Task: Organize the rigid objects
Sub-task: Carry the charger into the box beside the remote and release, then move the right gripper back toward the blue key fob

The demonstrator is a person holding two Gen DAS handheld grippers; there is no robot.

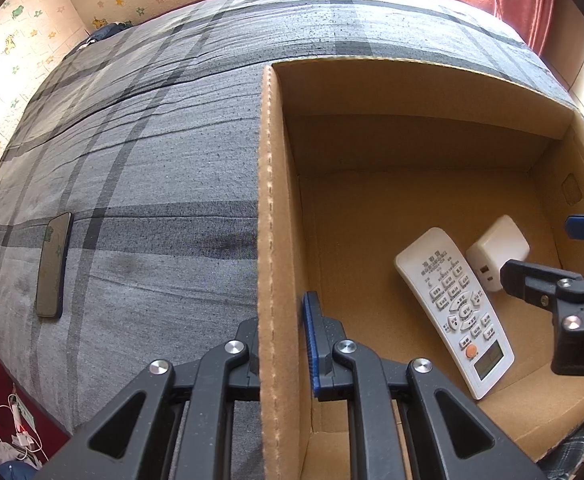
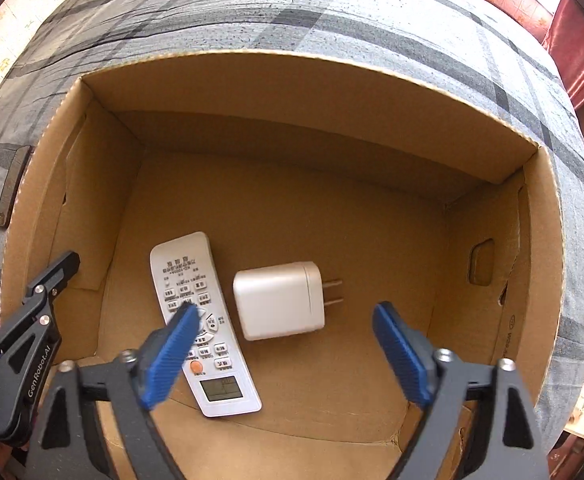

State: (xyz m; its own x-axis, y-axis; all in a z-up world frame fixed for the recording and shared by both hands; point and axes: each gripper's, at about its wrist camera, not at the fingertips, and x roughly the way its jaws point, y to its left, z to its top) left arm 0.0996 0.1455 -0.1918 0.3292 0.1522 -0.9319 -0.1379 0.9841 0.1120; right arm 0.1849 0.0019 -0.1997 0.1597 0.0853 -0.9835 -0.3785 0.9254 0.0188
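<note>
**Left gripper clamped on the box wall, right gripper wide over the charger**

Nearest the left wrist camera, the left gripper (image 1: 282, 344) is closed tight on the left wall of the cardboard box (image 1: 270, 208), one finger outside on the bed side and the blue-padded finger just inside, so the corrugated edge runs up between them. Left of the box, well apart from it, a dark phone (image 1: 54, 266) lies flat on the grey plaid bedspread (image 1: 164, 168). At the far edge of the bed a wall with cartoon-animal paper (image 1: 20, 40) rises.

Inside the box, on its floor toward the near side, a white remote control (image 2: 202, 320) lies face up with its small screen nearest the camera and its buttons running away. Just beside it on the right, apart from it, sits a white plug-in charger (image 2: 278, 300), lying flat with its two prongs pointing right.

Over these hangs the right gripper (image 2: 282, 354), pointing down into the box with its jaws spread as wide as they go and nothing between the pads; the left blue pad overlaps the remote in view, the right one stands past the charger's prongs. At the far right, a red curtain (image 2: 580, 60) hangs beyond the bed.
</note>
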